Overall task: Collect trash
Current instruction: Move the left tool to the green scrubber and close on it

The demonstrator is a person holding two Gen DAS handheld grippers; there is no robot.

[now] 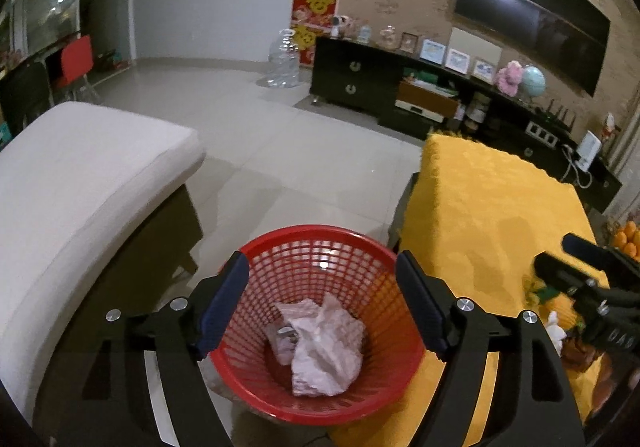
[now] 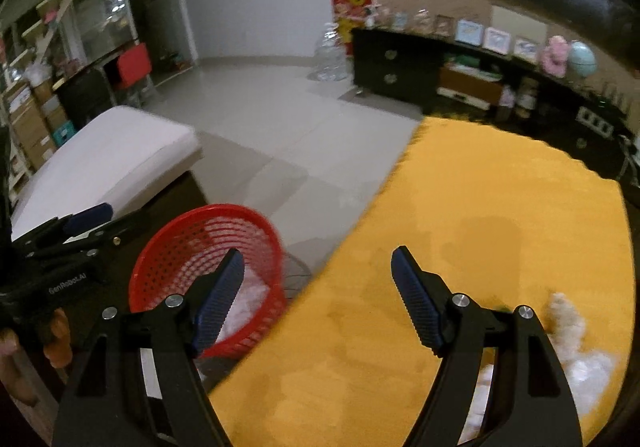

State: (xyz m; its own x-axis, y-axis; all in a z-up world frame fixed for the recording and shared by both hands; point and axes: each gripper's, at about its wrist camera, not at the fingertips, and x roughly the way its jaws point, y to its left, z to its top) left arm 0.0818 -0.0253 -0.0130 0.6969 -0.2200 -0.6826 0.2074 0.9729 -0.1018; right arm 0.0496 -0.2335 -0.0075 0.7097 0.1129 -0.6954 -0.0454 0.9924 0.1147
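A red mesh basket (image 1: 320,323) stands on the floor between a white-cushioned seat and a yellow-covered table. Crumpled pale paper and plastic trash (image 1: 320,347) lies in its bottom. My left gripper (image 1: 320,279) hangs above the basket's mouth, open, with nothing between its blue pads. In the right wrist view my right gripper (image 2: 318,271) is open and holds nothing, over the table's left edge, with the basket (image 2: 192,247) to its lower left. More pale trash (image 2: 576,351) lies on the yellow cloth at the right. The left gripper (image 2: 86,219) shows at the left edge there.
The yellow table (image 2: 500,207) fills the right side. A white-cushioned seat (image 1: 80,175) stands left of the basket. Tiled floor (image 1: 300,151) lies beyond. A dark TV cabinet (image 1: 360,75) with frames and a globe lines the far wall. Oranges (image 1: 628,239) sit at the table's right.
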